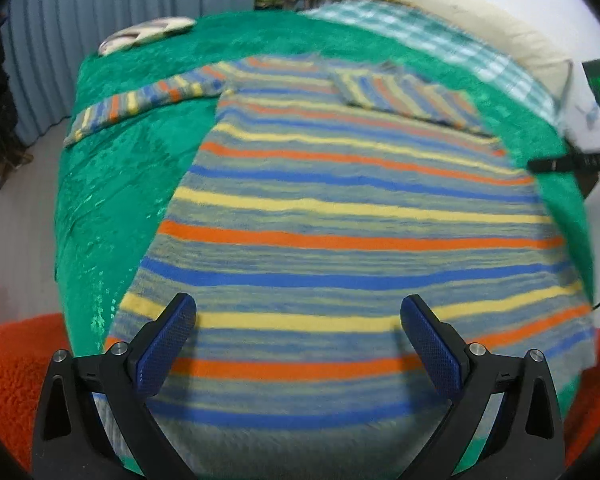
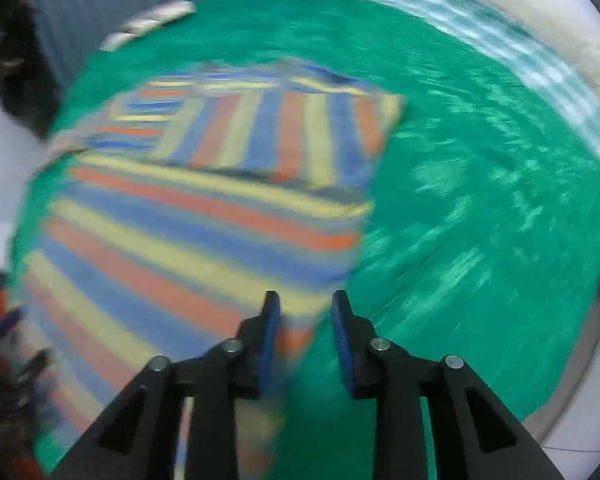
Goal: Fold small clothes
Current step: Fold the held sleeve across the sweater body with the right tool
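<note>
Your striped sweater [image 1: 340, 216] lies flat on the green blanket [image 2: 480, 200], one sleeve [image 2: 284, 136] already folded across. Your left gripper [image 1: 298, 312] gapes wide and empty; the right gripper [image 2: 305, 300] is narrowly parted, gripping nothing (blurred view). A one-layer pinch would drag the fold askew.
</note>
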